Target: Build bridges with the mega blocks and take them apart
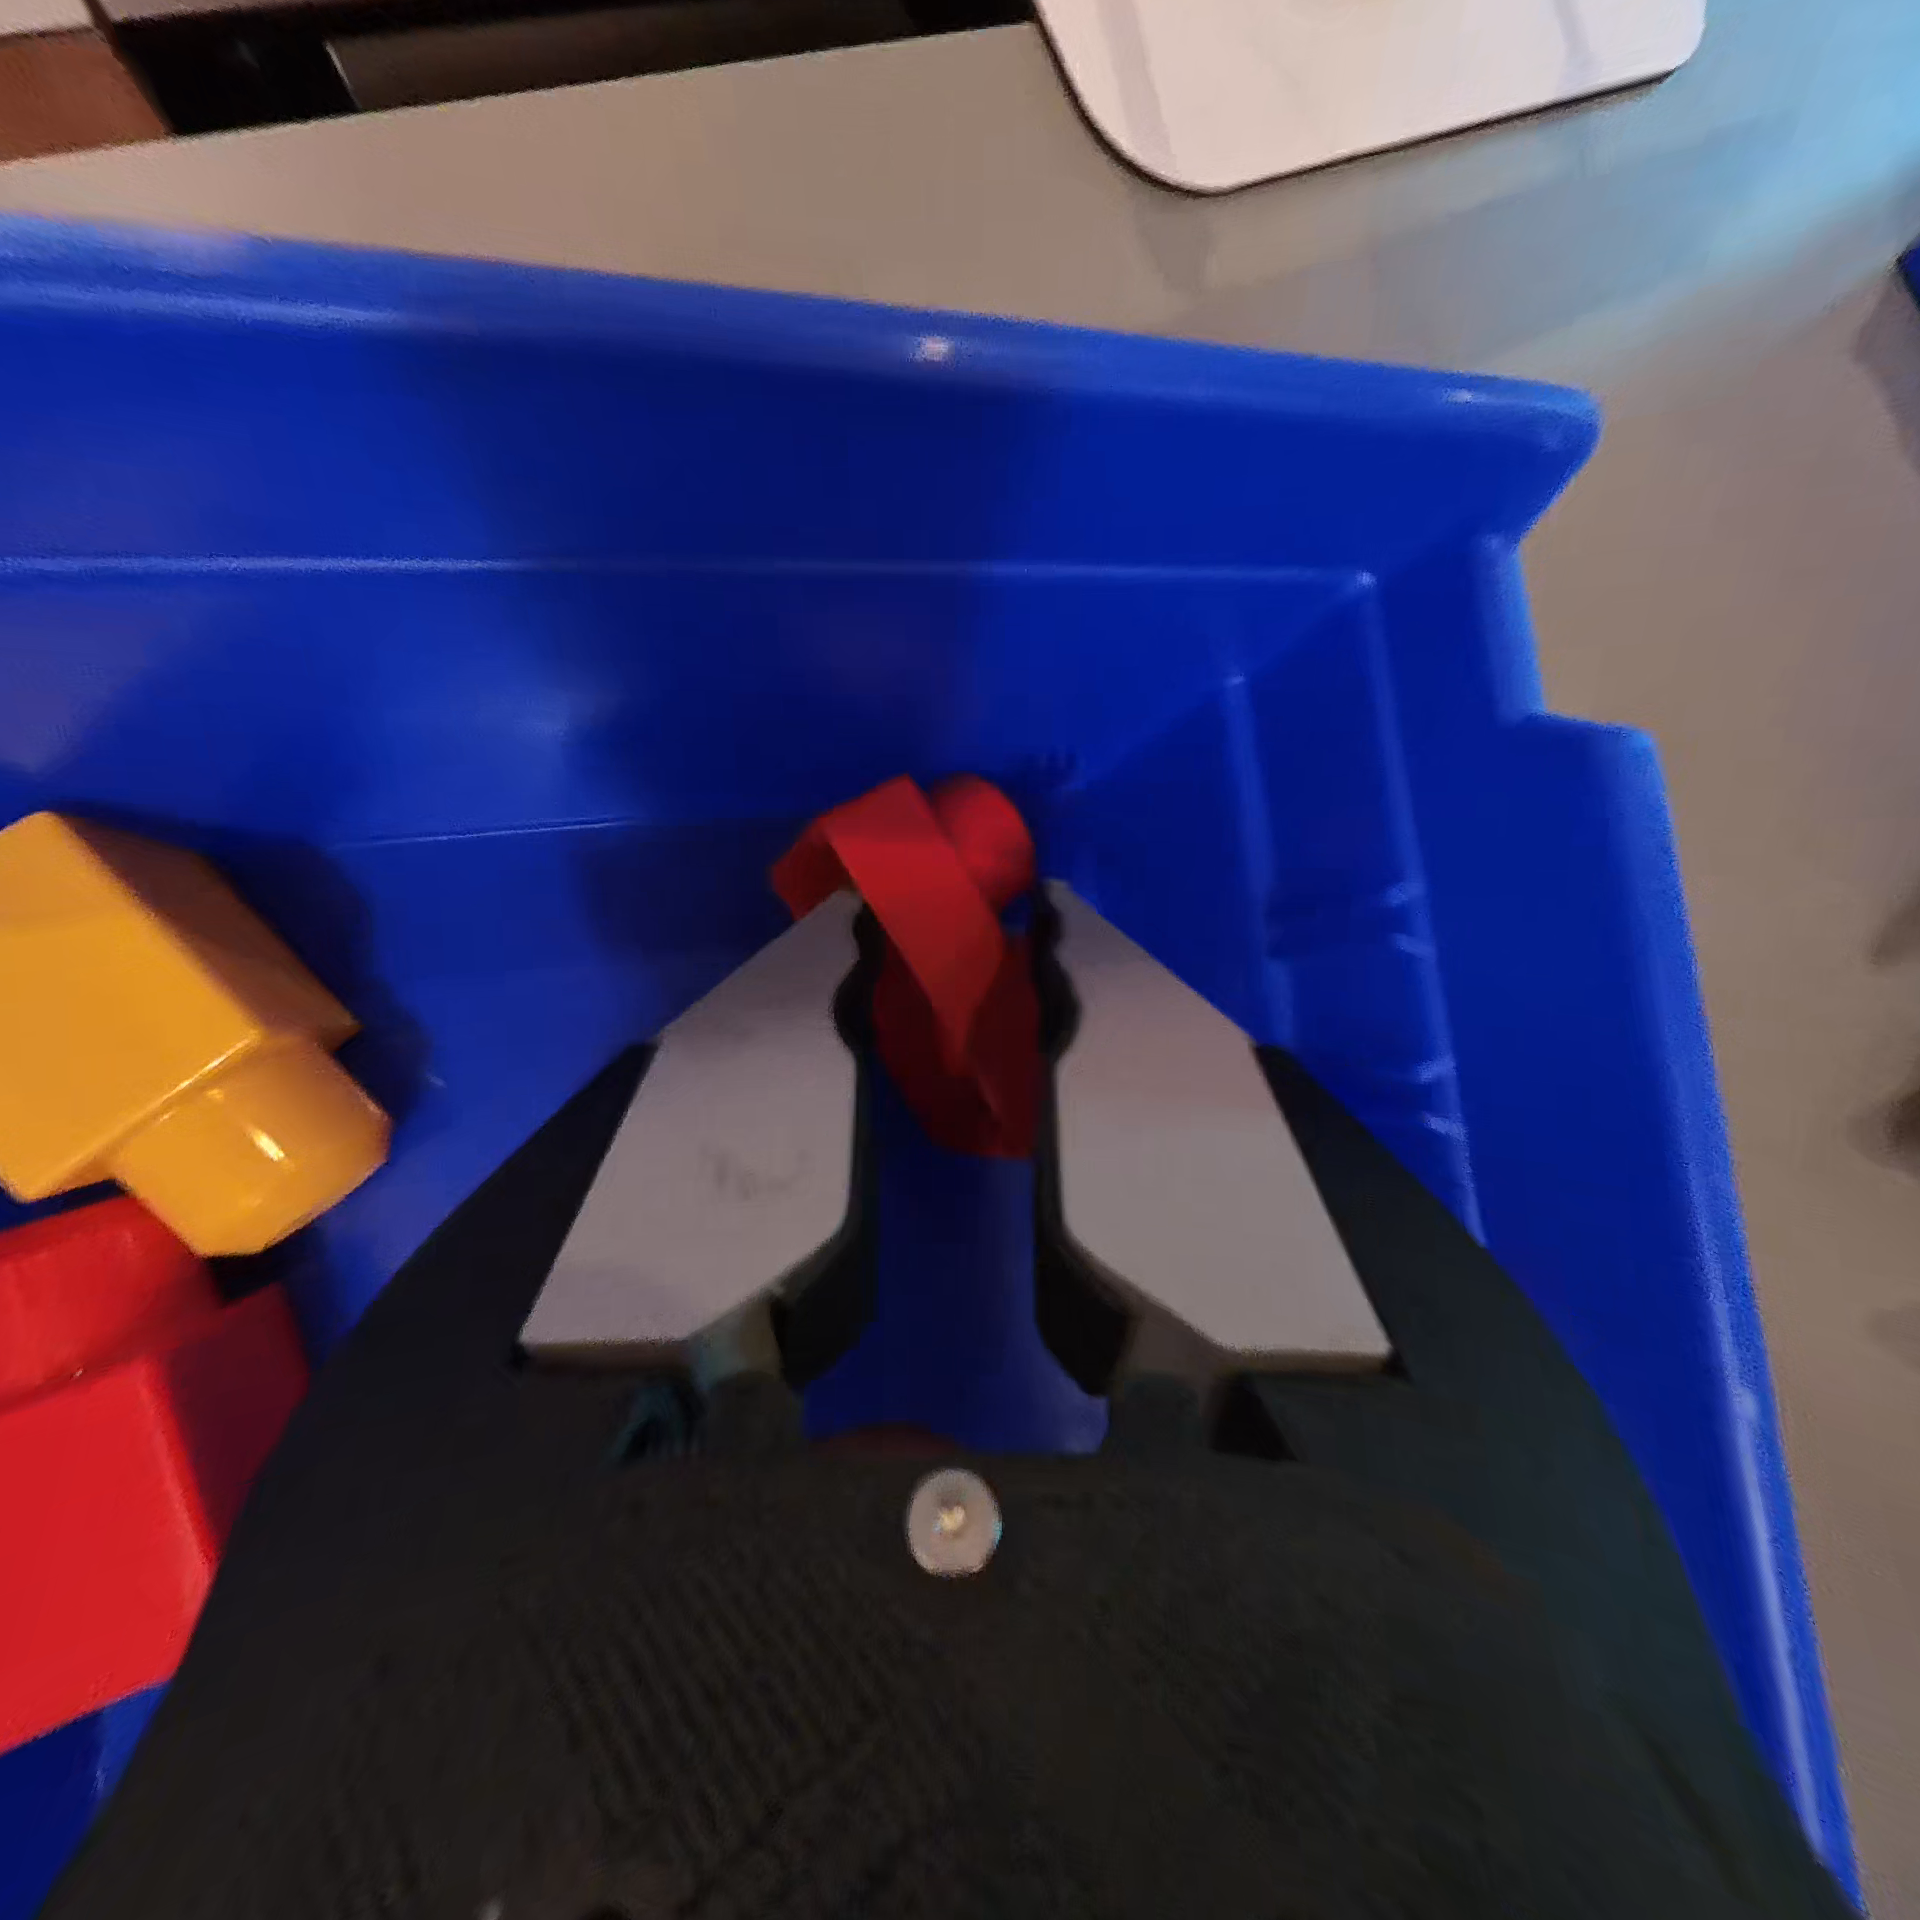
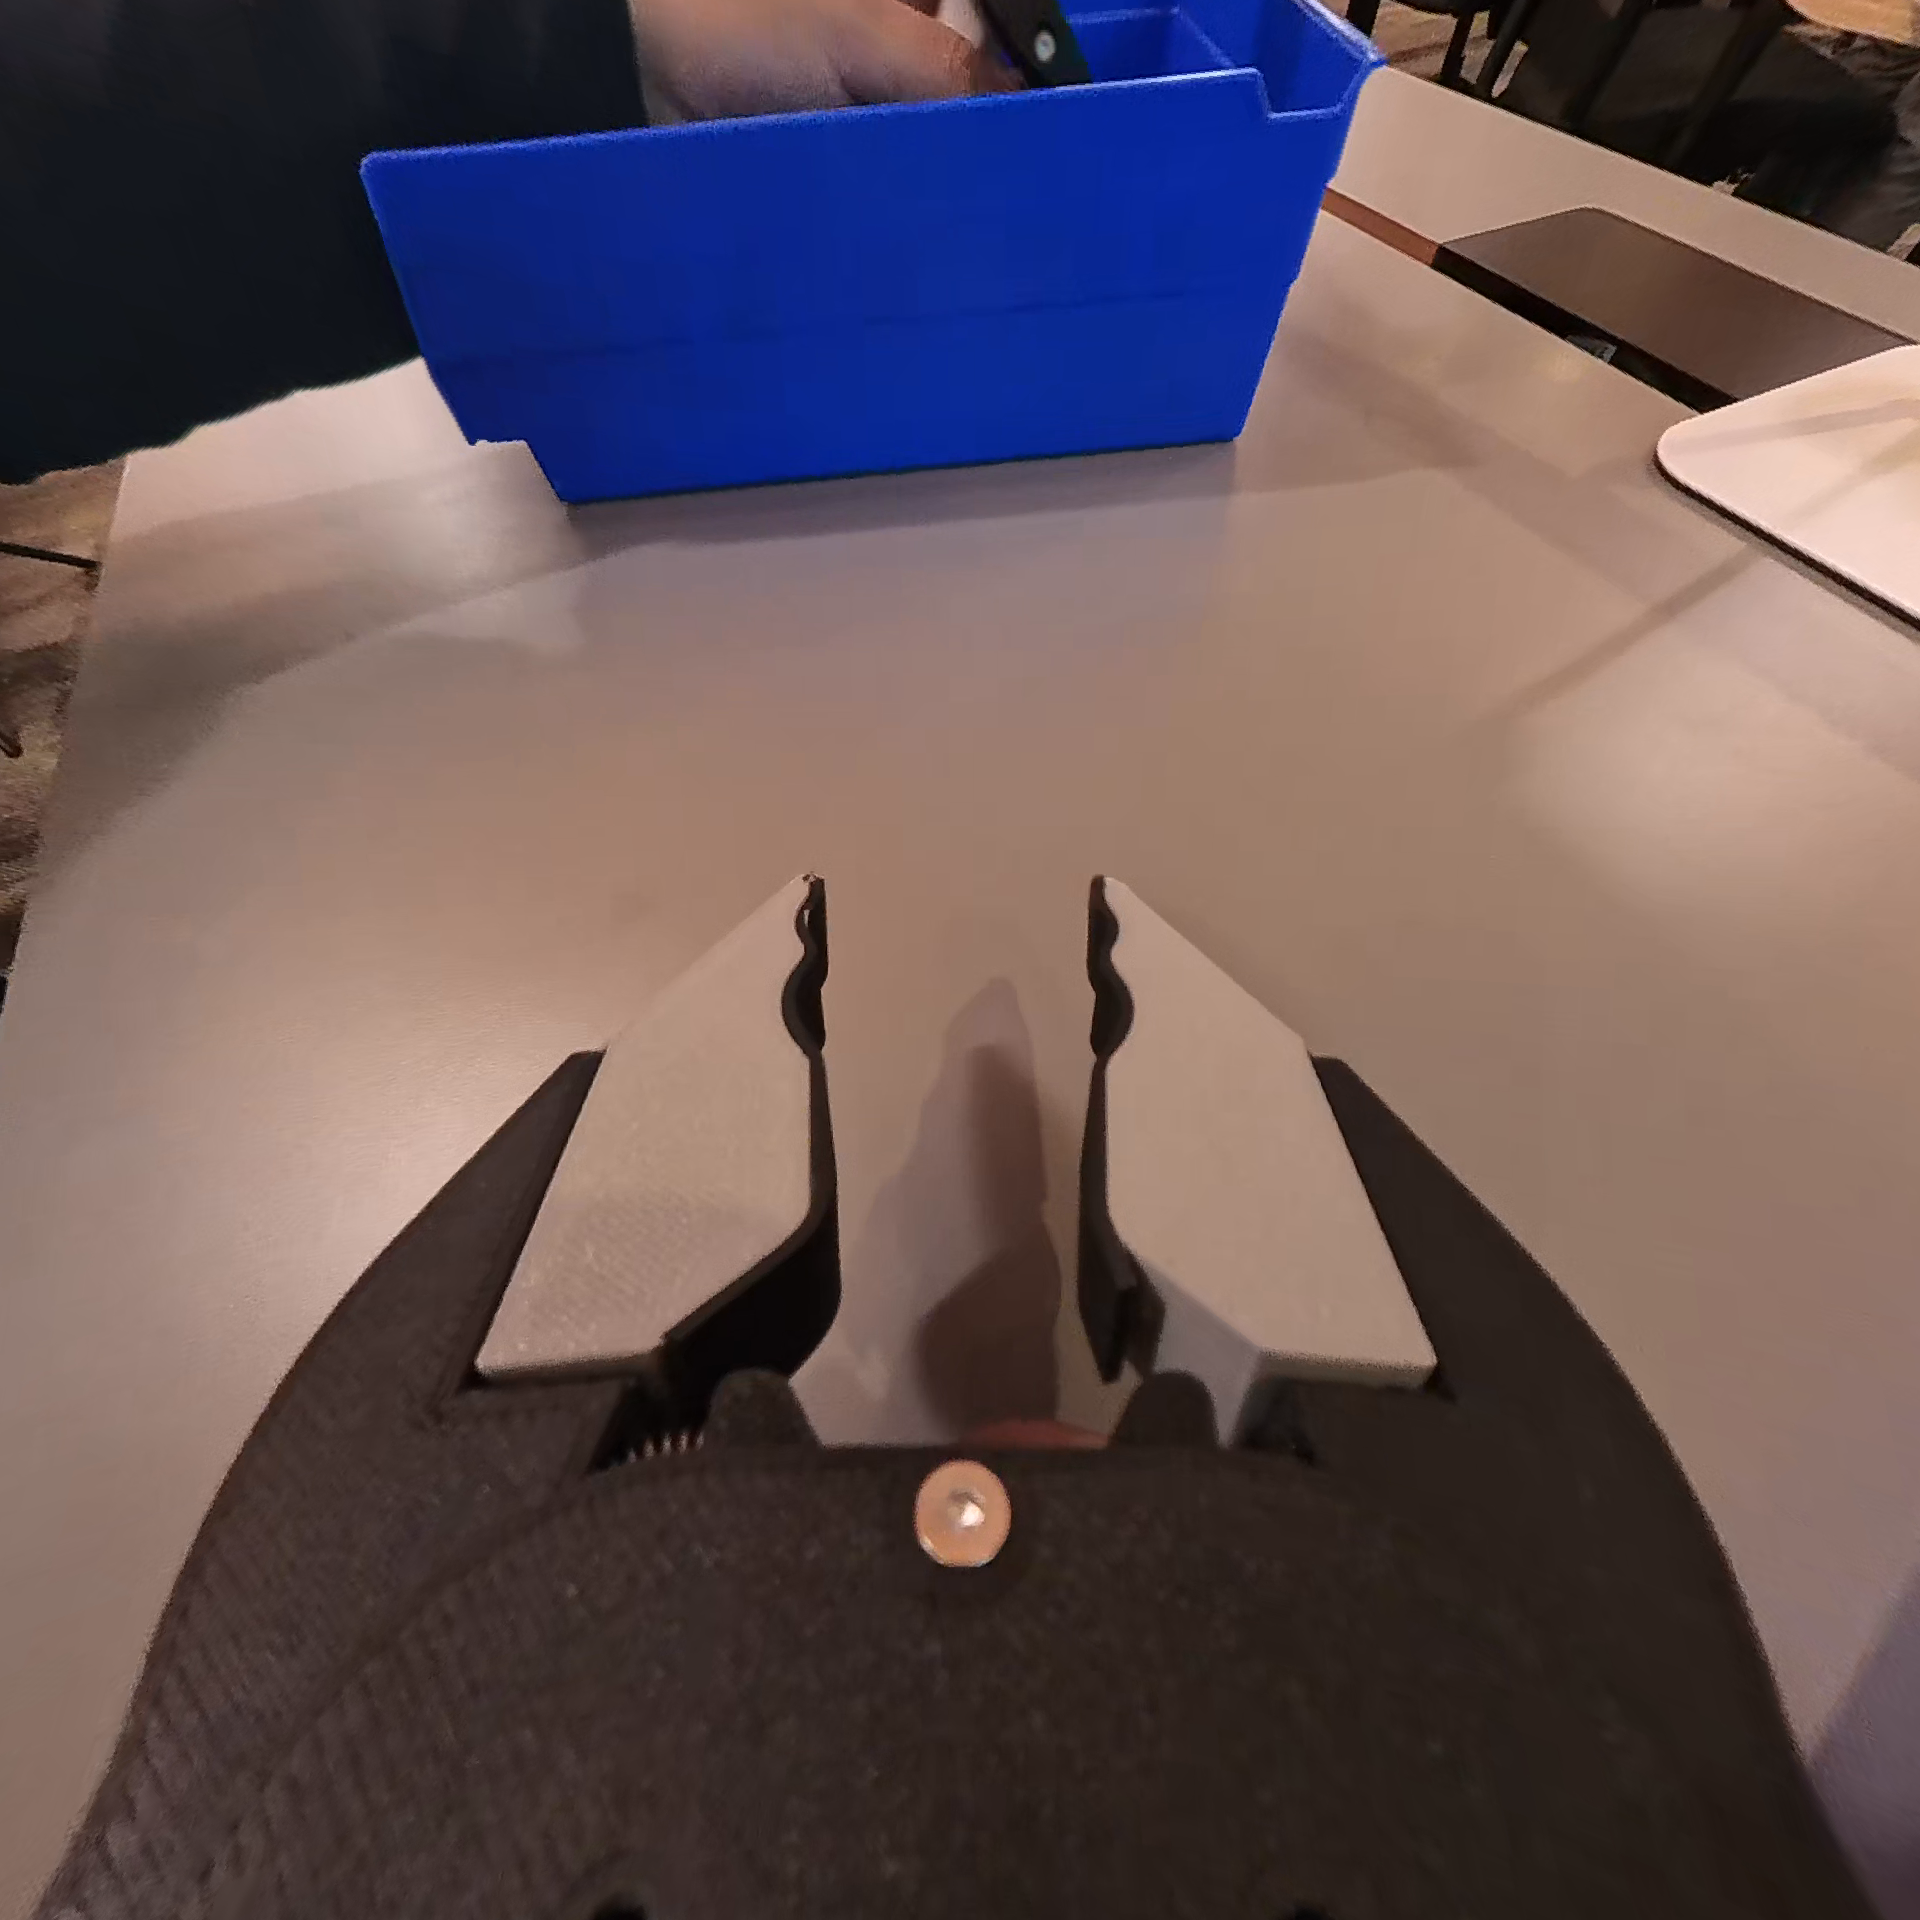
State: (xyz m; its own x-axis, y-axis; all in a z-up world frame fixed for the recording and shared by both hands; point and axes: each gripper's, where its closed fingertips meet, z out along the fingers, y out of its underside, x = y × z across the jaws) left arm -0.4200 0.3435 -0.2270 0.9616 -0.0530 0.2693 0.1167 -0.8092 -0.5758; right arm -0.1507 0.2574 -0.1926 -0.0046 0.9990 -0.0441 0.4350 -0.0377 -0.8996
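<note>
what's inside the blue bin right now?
Inside the blue bin: a yellow block, a red block under it, and a small red block clamped in the left gripper. The gripper body hides the near floor.

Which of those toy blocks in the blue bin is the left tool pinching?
The small red block near the bin's corner, between the tool's tips; the yellow block and bigger red block lie untouched at the left.

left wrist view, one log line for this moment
left tool: shut on red block | in bin | right tool: open over table
</note>
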